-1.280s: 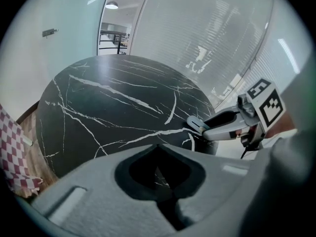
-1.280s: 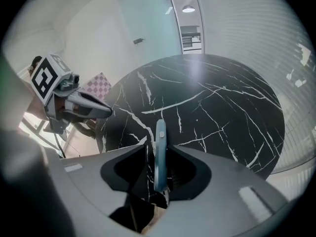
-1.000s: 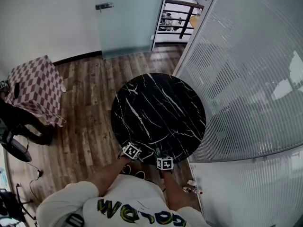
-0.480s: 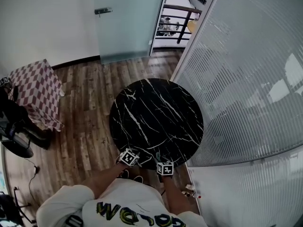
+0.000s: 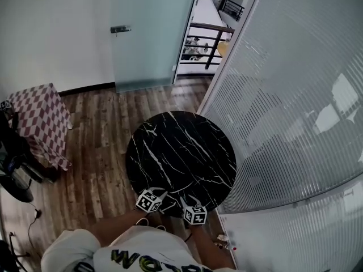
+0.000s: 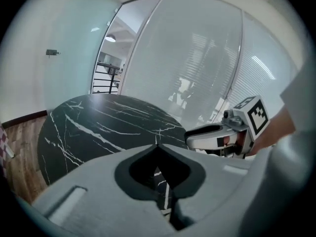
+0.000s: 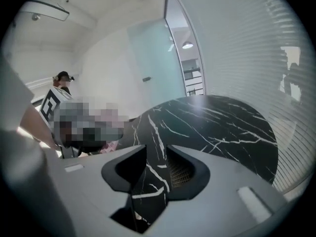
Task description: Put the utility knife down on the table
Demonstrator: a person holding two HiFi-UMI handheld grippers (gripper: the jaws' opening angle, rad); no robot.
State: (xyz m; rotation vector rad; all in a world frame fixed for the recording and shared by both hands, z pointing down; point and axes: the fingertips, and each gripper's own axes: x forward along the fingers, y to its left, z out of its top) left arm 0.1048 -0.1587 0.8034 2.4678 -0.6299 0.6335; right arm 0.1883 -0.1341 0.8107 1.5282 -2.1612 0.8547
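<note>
The person wears a white short-sleeved shirt [image 5: 71, 249] with yellow-green, dark-edged lettering [image 5: 142, 258], and the grey left gripper [image 6: 157, 148] and right gripper [image 7: 156, 152] have dark notched jaws and black-and-white marker cubes [image 5: 149, 200].

Left hand-held gripper [image 6: 157, 147] closed; right [image 7: 156, 150], empty, just narrowed.

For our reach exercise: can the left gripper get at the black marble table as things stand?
Probably yes: the left gripper hovers by the near edge of the black marble table, nothing between them.
</note>
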